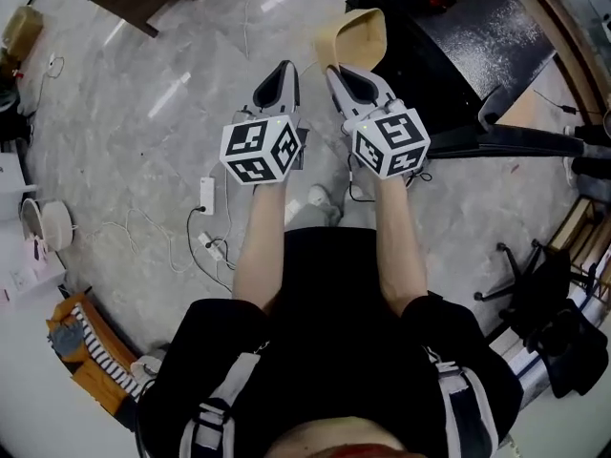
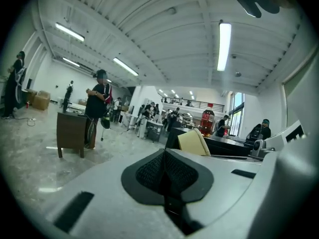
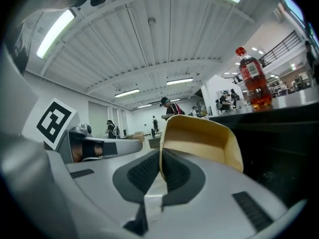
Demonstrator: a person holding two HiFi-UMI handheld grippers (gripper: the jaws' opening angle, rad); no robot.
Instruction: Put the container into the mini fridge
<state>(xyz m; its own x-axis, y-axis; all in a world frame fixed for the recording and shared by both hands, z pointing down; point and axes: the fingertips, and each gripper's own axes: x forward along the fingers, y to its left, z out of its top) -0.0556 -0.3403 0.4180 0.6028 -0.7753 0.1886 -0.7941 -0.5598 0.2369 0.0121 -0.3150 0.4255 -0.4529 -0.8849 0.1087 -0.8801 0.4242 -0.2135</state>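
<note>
Right gripper (image 1: 346, 72) first: it is clamped on the container (image 1: 355, 34), pinching one thin wall of the tan tub near the rim. The tub hangs out ahead of the jaws, in the air over the floor (image 1: 143, 113) and just short of the black counter (image 1: 458, 36). My left gripper (image 1: 284, 70) rides just beside it, jaws pressed together on nothing and apart from the tub.

I judge this to be the carry toward the fridge. A one-wall pinch lets the tub swing, so I should hold my wrist level, move slowly, and leave the left gripper free for the door. I cannot tell where the mini fridge is. The dark front under the counter may be it, but no door or handle shows.

In the right gripper view the wall edge sits between the jaws of the right gripper (image 3: 160, 169). That view also shows the container (image 3: 199, 138) is hollow and looks empty, and a red bottle (image 3: 253, 81) standing on the counter (image 3: 279, 133). The left gripper view confirms the left gripper (image 2: 164, 159) holds nothing, and catches the container (image 2: 194, 142) from behind, against the counter's edge. Only the head view shows both grippers side by side and the cables (image 1: 205, 237) lying on the floor by my feet.
</note>
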